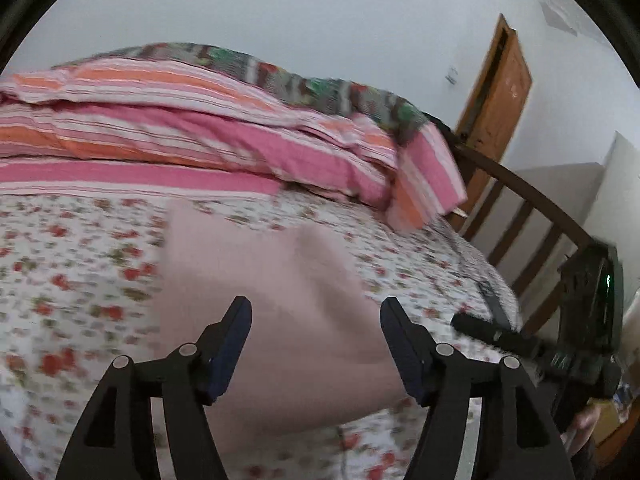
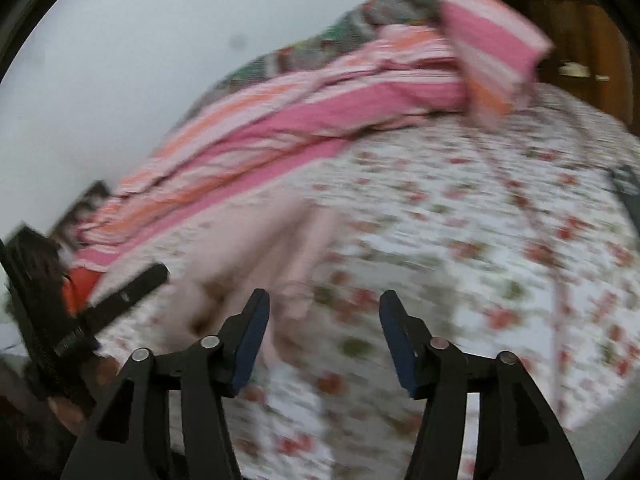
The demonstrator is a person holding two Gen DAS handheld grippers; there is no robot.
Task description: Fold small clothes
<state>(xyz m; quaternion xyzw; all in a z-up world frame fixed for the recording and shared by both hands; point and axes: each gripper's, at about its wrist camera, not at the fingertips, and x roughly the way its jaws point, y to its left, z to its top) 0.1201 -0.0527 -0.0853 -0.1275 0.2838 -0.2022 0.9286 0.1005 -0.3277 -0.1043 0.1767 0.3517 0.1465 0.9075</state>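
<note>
Pink garment (image 1: 256, 280) lies beyond left hand-held gripper (image 1: 316, 308).

A pale pink garment (image 1: 260, 300) lies folded, mostly flat, on the floral bedsheet (image 1: 60, 260).

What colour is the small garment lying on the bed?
Plain pale pink garment, on the flowered sheet. Clearest in the left wrist view.

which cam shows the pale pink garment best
The left wrist view. There the pale pink garment lies broad on the floral bedsheet, most of its outline visible, with the open left gripper above it. The right wrist view shows it only as a narrow, motion-blurred strip at an angle.
</note>
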